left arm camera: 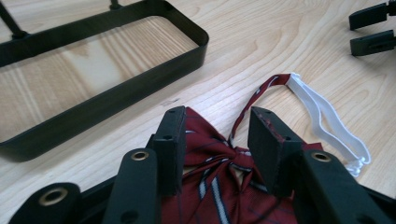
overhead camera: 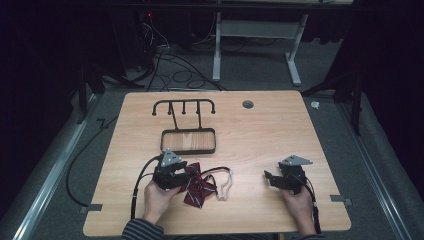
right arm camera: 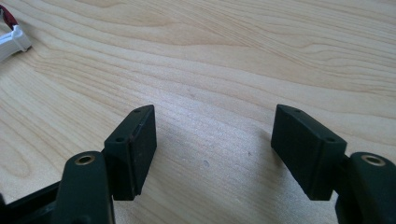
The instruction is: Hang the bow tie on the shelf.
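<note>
1. Table (overhead camera: 260, 125): light wood, filling the middle of the high view; everything in play lies on its near half.
2. Rack (overhead camera: 188, 140): a black frame with a hook bar, upper centre-left of the table. Its hooks look bare, so nothing seems hung yet.
3. Left gripper (overhead camera: 172, 170): lower left of the high view, held over the bow tie. In the left gripper view its jaws stand moderately apart on either side of the knot, not closed on it; whether the pads touch cloth I cannot tell.
4. Right gripper (overhead camera: 272, 178): lower right, well apart from the tie. Its jaws gape wide over bare wood with nothing between them.
5. Bow tie (left arm camera: 219, 186): dark red with pale stripes, flat on the table just below the rack.
6. Strap (left arm camera: 327, 126): white band trailing right of the tie, slack on the wood.

Judging from this, the work is at its start: the grasp is not yet made, and lifting and hanging appear left to do.
</note>
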